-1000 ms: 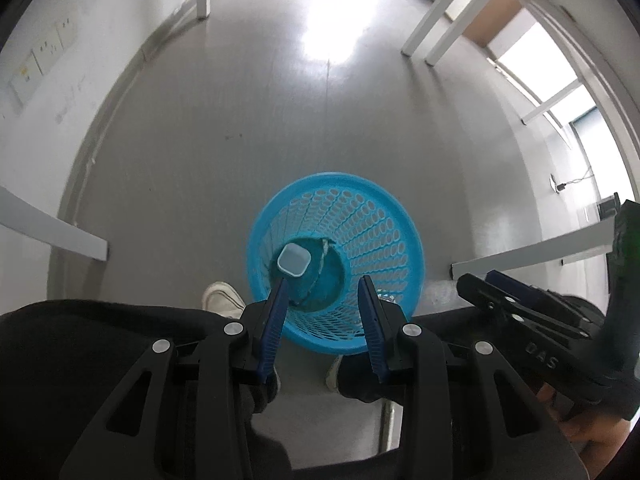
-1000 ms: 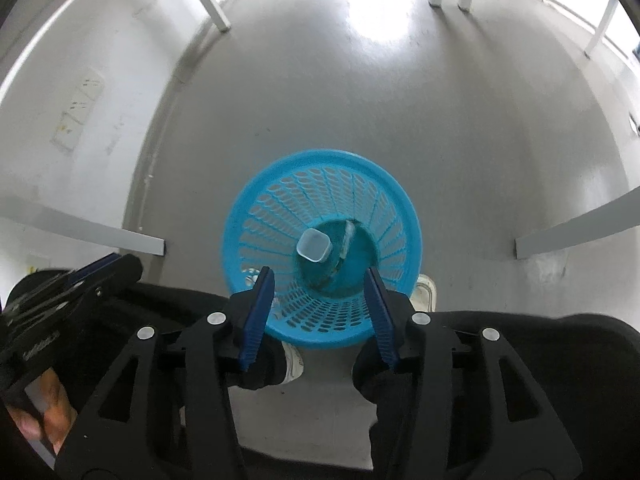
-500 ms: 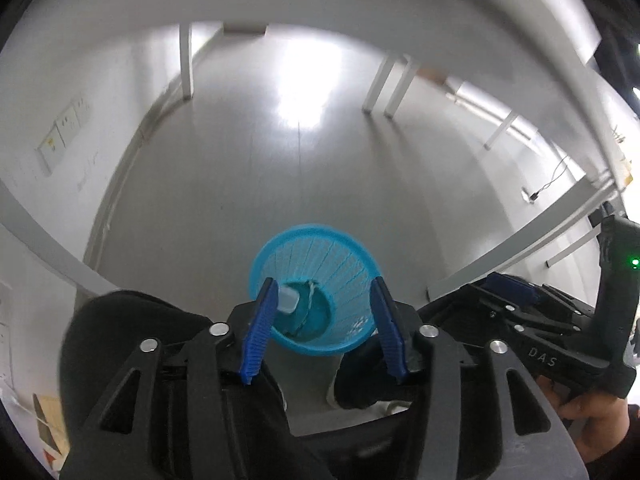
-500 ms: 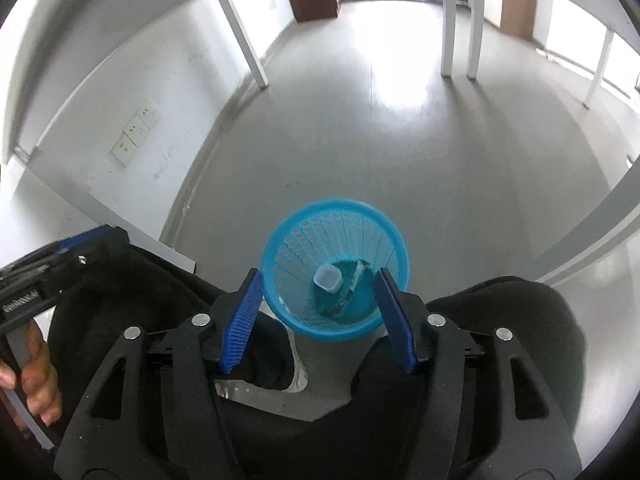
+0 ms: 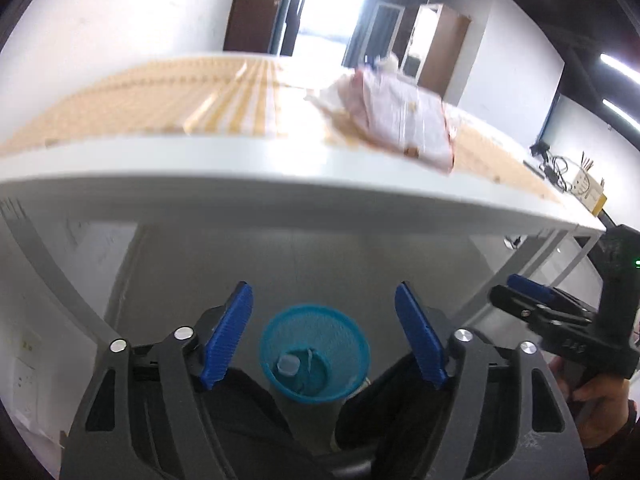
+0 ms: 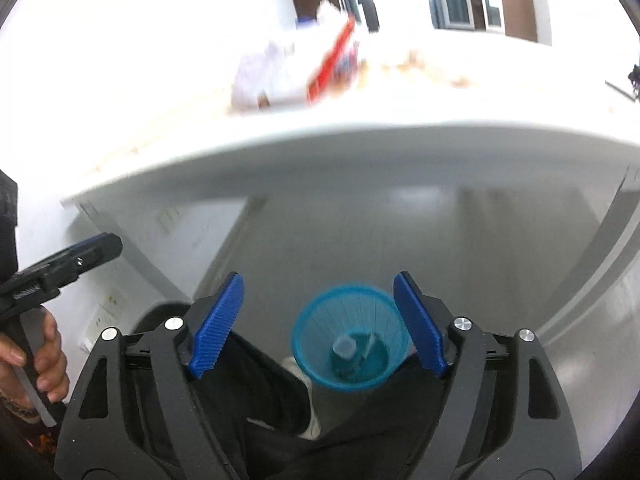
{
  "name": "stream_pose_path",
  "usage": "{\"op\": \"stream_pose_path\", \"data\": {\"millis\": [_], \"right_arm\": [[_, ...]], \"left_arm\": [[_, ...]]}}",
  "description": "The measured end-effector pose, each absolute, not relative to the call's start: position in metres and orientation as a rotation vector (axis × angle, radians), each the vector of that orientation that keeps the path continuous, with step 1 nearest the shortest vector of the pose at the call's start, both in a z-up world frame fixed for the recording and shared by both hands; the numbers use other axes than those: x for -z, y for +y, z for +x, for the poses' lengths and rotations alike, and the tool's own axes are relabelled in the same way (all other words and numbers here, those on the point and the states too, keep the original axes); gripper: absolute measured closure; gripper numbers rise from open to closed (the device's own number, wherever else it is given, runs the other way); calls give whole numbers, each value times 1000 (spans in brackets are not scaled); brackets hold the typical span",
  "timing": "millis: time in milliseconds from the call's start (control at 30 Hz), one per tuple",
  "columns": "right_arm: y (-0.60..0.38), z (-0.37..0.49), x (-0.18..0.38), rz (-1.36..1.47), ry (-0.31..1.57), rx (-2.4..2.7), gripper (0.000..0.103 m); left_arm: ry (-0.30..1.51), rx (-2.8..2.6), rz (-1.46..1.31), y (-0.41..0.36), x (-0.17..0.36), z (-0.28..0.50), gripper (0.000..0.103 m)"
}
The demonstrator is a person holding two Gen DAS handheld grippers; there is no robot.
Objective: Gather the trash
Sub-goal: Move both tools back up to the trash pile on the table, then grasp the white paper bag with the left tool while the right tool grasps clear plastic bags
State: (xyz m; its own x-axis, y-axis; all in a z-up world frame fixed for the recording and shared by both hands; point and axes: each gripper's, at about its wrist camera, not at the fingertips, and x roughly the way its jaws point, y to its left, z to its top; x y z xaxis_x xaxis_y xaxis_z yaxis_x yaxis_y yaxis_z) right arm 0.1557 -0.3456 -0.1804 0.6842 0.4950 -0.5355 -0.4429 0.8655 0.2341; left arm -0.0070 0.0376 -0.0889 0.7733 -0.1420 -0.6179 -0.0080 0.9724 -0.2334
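A blue mesh waste basket stands on the grey floor below the table; it also shows in the right wrist view. A small clear cup lies inside it, and shows in the right wrist view too. My left gripper is open and empty, high above the basket. My right gripper is open and empty too. Crumpled wrappers lie on the table top, blurred; in the right wrist view a white and red wrapper pile shows.
A white table with a tan patterned top spans both views at gripper height. Cables and a small box sit at its far right end. White table legs stand on the floor. The person's legs and shoe are beside the basket.
Both grippers have risen from just above the basket to table height and tilted up, and their jaws have opened wider. The table top with wrappers has come into view.
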Motion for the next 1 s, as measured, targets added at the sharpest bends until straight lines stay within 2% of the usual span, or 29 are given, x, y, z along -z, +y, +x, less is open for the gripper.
{"op": "stream_pose_path", "data": {"millis": [100, 233, 367, 600, 1000], "right_arm": [[-349, 154, 161, 79, 576, -524, 24], [-361, 155, 137, 83, 527, -503, 18], [-374, 172, 121, 106, 493, -471, 14], [-394, 215, 85, 137, 444, -413, 9], [-398, 325, 47, 137, 501, -372, 9]], "left_arm": [[653, 70, -229, 40, 76, -3, 23], [616, 69, -225, 34, 58, 3, 13], [615, 90, -180, 28, 39, 10, 9], [587, 101, -141, 17, 18, 40, 6], [635, 123, -136, 2, 9, 120, 6]]}}
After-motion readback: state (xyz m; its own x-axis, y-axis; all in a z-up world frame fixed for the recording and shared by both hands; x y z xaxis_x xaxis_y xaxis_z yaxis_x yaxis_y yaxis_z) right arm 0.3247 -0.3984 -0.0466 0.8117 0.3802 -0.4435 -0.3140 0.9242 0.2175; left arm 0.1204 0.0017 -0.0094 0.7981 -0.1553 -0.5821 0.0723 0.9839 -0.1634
